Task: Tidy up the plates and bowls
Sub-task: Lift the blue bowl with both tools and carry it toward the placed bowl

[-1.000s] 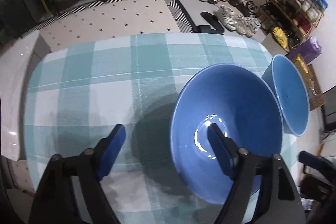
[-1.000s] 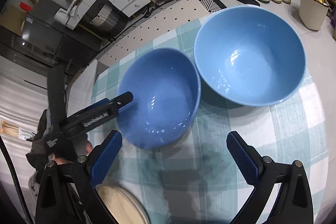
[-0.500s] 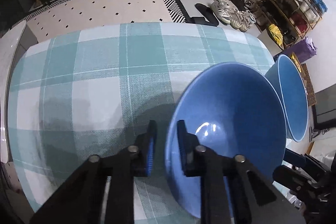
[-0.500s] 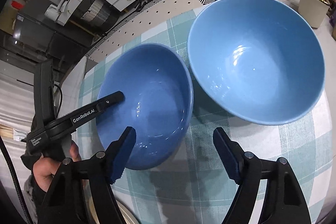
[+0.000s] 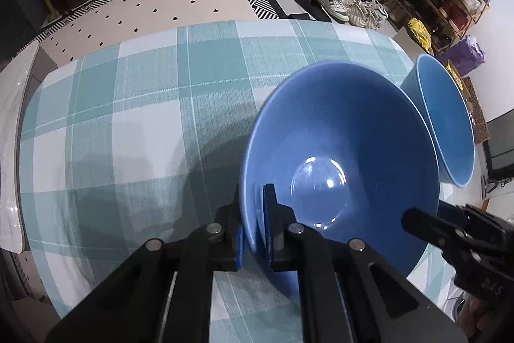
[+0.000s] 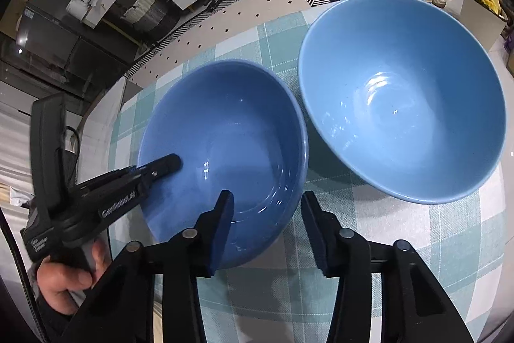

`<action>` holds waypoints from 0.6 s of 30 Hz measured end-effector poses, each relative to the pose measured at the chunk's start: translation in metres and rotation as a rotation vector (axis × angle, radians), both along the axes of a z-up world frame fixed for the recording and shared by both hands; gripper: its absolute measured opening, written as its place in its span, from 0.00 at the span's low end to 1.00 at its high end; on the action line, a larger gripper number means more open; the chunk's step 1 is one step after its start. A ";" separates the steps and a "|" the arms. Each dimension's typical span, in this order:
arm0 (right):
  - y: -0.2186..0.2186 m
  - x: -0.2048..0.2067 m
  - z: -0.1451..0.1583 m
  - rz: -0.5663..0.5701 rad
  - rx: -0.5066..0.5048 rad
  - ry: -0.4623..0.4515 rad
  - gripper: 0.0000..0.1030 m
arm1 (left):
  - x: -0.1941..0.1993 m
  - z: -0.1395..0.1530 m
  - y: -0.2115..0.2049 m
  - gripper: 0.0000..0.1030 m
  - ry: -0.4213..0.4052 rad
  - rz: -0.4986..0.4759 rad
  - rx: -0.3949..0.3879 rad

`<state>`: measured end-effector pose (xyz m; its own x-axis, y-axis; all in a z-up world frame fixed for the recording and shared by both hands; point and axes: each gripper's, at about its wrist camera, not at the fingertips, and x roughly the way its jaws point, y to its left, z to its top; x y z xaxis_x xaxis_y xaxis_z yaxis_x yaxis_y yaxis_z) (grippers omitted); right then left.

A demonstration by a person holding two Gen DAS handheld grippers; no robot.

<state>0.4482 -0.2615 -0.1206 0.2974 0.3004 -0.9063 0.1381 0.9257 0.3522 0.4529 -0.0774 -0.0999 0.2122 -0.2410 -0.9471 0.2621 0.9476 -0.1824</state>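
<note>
Because a bowl this deep gives no purchase except at its lip, I have the left gripper point(image 5: 252, 232) clamped on the near rim of the darker blue bowl point(image 5: 340, 169), one pad inside, one outside. My right gripper point(image 6: 265, 227) is closing astride the opposite rim (its pads not yet pressing, as far as I can tell). Both bowls sit on the checked tablecloth point(image 5: 128, 105), the paler blue bowl point(image 6: 401, 95) just beside, probably the nesting target.

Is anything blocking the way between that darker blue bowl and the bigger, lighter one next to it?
Nothing visible. The darker bowl sits right beside the lighter bowl on the checked tablecloth, rims nearly meeting. Both grippers work on the darker bowl's rim, on its sides away from the lighter bowl.
</note>
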 end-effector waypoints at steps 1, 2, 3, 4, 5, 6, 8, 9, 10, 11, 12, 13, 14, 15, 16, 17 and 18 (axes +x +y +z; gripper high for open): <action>0.001 0.001 -0.001 0.005 -0.016 0.006 0.36 | -0.002 0.000 0.000 0.07 0.001 -0.001 -0.001; 0.003 0.002 -0.003 0.012 -0.037 0.007 0.33 | -0.002 0.000 0.001 0.07 0.003 0.001 -0.004; 0.006 0.003 -0.004 0.027 -0.062 0.003 0.32 | -0.003 0.000 0.002 0.07 0.007 0.005 -0.010; 0.009 0.004 -0.005 0.042 -0.078 0.000 0.31 | -0.004 0.000 0.002 0.07 0.006 0.006 -0.010; 0.011 0.005 -0.005 0.044 -0.087 -0.001 0.31 | -0.004 0.000 0.002 0.07 0.005 0.010 -0.010; 0.010 0.005 -0.006 0.041 -0.087 -0.004 0.30 | -0.004 0.001 0.003 0.07 0.006 0.015 -0.009; 0.011 0.007 -0.007 0.041 -0.082 -0.005 0.24 | -0.004 0.001 0.004 0.07 0.005 0.022 -0.010; 0.010 0.006 -0.008 0.041 -0.085 -0.006 0.21 | -0.005 0.002 0.005 0.07 0.007 0.024 -0.013; 0.009 0.006 -0.008 0.039 -0.090 -0.006 0.17 | -0.006 0.002 0.006 0.07 0.008 0.026 -0.017; 0.007 0.006 -0.009 0.039 -0.092 -0.007 0.14 | -0.007 0.002 0.007 0.07 0.009 0.024 -0.018; 0.007 0.005 -0.010 0.041 -0.094 -0.008 0.14 | -0.009 0.003 0.007 0.07 0.008 0.024 -0.018; 0.007 0.003 -0.010 0.051 -0.095 -0.013 0.14 | -0.010 0.004 0.007 0.07 0.008 0.024 -0.018; 0.008 0.001 -0.009 0.058 -0.100 -0.018 0.14 | -0.013 0.004 0.006 0.07 0.007 0.019 -0.013; 0.008 -0.002 -0.009 0.059 -0.103 -0.018 0.14 | -0.015 0.004 0.006 0.07 0.004 0.015 -0.007; 0.008 -0.003 -0.009 0.059 -0.104 -0.017 0.13 | -0.017 0.004 0.006 0.07 0.002 0.017 -0.006; 0.008 -0.006 -0.008 0.057 -0.102 -0.018 0.13 | -0.020 0.004 0.008 0.07 0.005 0.020 -0.009; 0.009 -0.007 -0.007 0.057 -0.104 -0.021 0.13 | -0.023 0.004 0.009 0.07 0.008 0.024 -0.014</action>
<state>0.4412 -0.2529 -0.1277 0.3017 0.2217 -0.9273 0.0774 0.9637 0.2556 0.4300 -0.0681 -0.0954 0.2106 -0.2490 -0.9453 0.2379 0.9510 -0.1975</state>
